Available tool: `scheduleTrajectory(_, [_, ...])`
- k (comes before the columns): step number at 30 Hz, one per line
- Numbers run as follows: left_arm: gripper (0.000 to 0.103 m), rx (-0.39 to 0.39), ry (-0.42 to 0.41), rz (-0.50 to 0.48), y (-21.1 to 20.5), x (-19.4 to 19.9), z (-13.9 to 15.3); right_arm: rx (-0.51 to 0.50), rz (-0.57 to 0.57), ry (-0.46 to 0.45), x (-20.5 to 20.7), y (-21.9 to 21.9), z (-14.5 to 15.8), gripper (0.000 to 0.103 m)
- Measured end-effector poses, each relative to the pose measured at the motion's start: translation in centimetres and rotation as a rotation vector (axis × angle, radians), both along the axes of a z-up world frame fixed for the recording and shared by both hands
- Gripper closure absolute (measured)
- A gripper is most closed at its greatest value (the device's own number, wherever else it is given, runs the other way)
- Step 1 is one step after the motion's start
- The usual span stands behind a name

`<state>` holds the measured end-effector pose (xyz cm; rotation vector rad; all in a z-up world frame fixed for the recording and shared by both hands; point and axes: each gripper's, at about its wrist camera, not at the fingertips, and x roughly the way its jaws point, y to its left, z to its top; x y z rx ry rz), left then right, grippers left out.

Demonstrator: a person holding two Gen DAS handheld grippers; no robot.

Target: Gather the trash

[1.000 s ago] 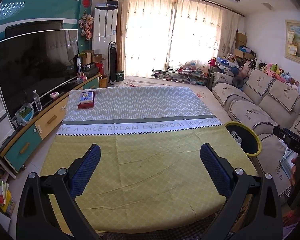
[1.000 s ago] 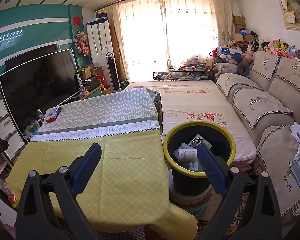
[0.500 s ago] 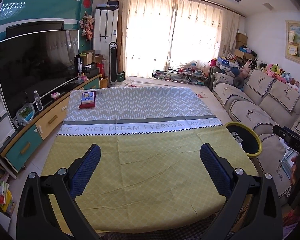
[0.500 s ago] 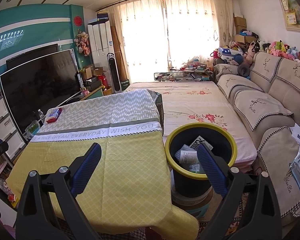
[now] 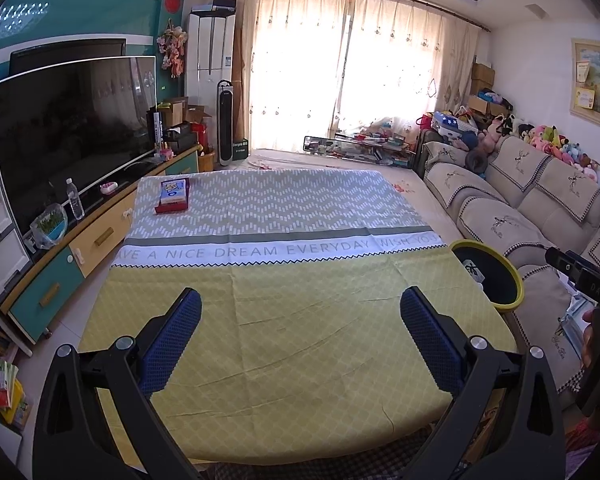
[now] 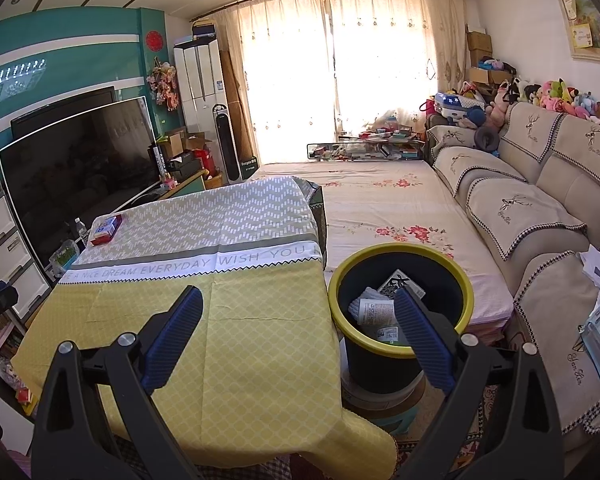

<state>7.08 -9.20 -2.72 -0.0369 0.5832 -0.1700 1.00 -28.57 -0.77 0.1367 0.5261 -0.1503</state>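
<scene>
A black bin with a yellow rim (image 6: 400, 256) (image 5: 514, 280) stands on the floor at the table's right side and holds paper packets and wrappers (image 6: 376, 310). My right gripper (image 6: 298, 320) hangs open and empty over the table's near right corner, its right finger over the bin. My left gripper (image 5: 300, 320) is open and empty above the yellow near half of the tablecloth (image 5: 300, 320). A red and blue box (image 5: 173, 196) (image 6: 106, 230) lies at the table's far left corner.
A TV (image 5: 72, 132) on a low cabinet (image 5: 80, 252) runs along the left. A beige sofa (image 6: 540, 208) lines the right, with a floral-covered mattress (image 6: 380, 208) between it and the table. The other gripper's body and a hand (image 5: 596, 312) show at the right edge.
Both views have shifted only slightly. Both grippers stay open and empty, and nothing on the table or in the bin has moved.
</scene>
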Motion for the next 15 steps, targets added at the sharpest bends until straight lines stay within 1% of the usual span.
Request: scheduleTrajectory(15, [0.005,0.000,0.004,-0.002,0.04,0.09,-0.05,0.005,0.001,0.005,0.12,-0.18,-0.49,0.012])
